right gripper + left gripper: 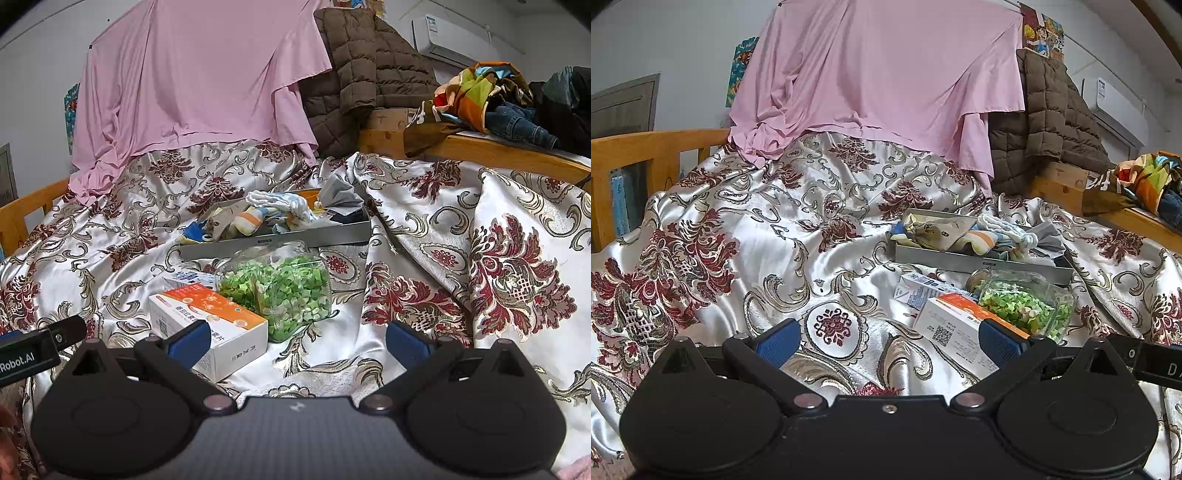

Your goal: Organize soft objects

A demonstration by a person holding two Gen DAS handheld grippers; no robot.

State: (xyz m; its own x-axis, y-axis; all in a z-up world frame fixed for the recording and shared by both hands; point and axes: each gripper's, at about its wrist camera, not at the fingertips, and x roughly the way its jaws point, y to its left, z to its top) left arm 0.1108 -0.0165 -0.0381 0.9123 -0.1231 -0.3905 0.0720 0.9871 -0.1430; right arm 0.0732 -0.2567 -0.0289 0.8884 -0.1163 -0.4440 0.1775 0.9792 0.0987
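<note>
A grey tray [960,260] [332,233] lies on the patterned bedspread and holds a pile of soft things: socks [247,218], a white knitted piece [1001,227] [280,201] and grey cloth [340,199]. My left gripper [888,338] hovers low over the bedspread, open, with nothing between its blue pads; the tray is ahead and to its right. My right gripper [297,338] is open too, empty, in front of the jar and the box, with the tray beyond them.
A glass jar of green pieces [1027,302] [280,291] lies on its side beside an orange-and-white box [960,325] [210,321] and a blue-and-white carton [919,290]. A pink sheet [879,74], a brown quilted jacket [362,70] and heaped clothes [498,99] sit behind. Wooden bed rails [646,147] border the bed.
</note>
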